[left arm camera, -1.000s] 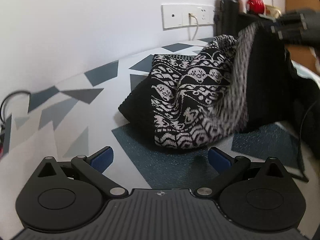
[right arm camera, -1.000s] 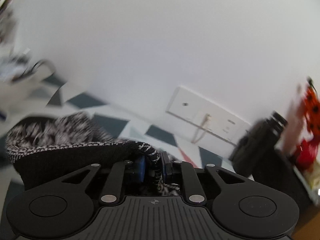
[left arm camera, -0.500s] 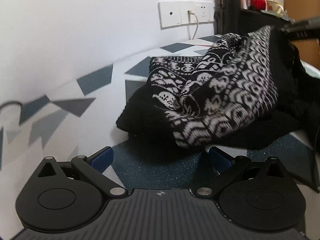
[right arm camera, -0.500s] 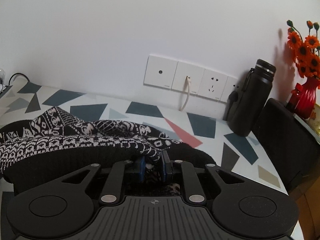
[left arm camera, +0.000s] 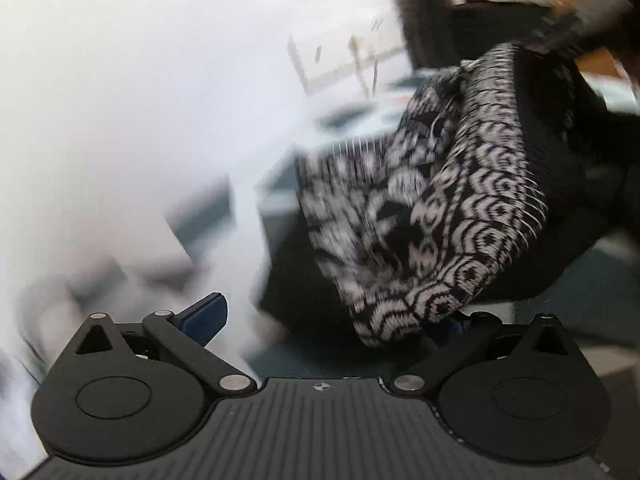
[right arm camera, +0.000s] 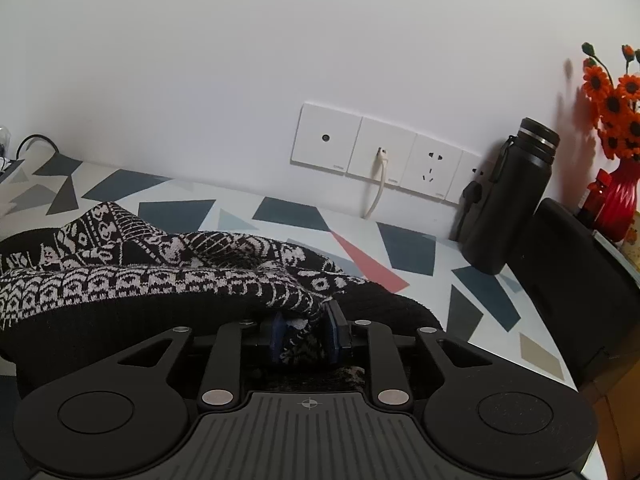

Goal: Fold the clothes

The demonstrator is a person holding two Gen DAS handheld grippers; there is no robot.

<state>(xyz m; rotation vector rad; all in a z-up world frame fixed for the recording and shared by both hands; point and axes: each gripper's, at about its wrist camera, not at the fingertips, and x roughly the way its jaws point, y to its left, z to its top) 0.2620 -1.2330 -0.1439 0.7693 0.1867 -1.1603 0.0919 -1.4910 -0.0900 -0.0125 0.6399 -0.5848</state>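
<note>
Counter (right arm camera: pixel 280 212): white top with grey, blue and red angular patches, running back to a white wall (right arm camera: pixel 240 40). Left wrist view badly smeared by motion; right wrist view sharp.

Sweater (right arm camera: pixel 168 268): black-and-white patterned knit with a plain black band, heaped on the counter in loose folds, not yet flat. In the right wrist view its bulk runs leftward from the claw, long axis roughly across the frame. In the left wrist view the same sweater (left arm camera: pixel 452 208) hangs as a raised drape ahead and to the right, the lower hem dipping down close to that claw's right finger; whether it touches is lost to blur.

Right claw (right arm camera: pixel 306 332): drawn in narrow, blue pads pinching a fold of the patterned edge. This one has the cloth.

Left claw (left arm camera: pixel 332 316): spread wide, nothing between the fingers. Left blue pad plain to see; the right one partly hidden behind the hanging hem.

Judgement: the right claw is lifting one edge; the free left claw is the nearer one to the drooping hem and would need to go forward and right to take a second corner.

Behind: wall sockets (right arm camera: pixel 376 156) with a white cable, black flask (right arm camera: pixel 508 204), red vase (right arm camera: pixel 618 204) of orange flowers.
</note>
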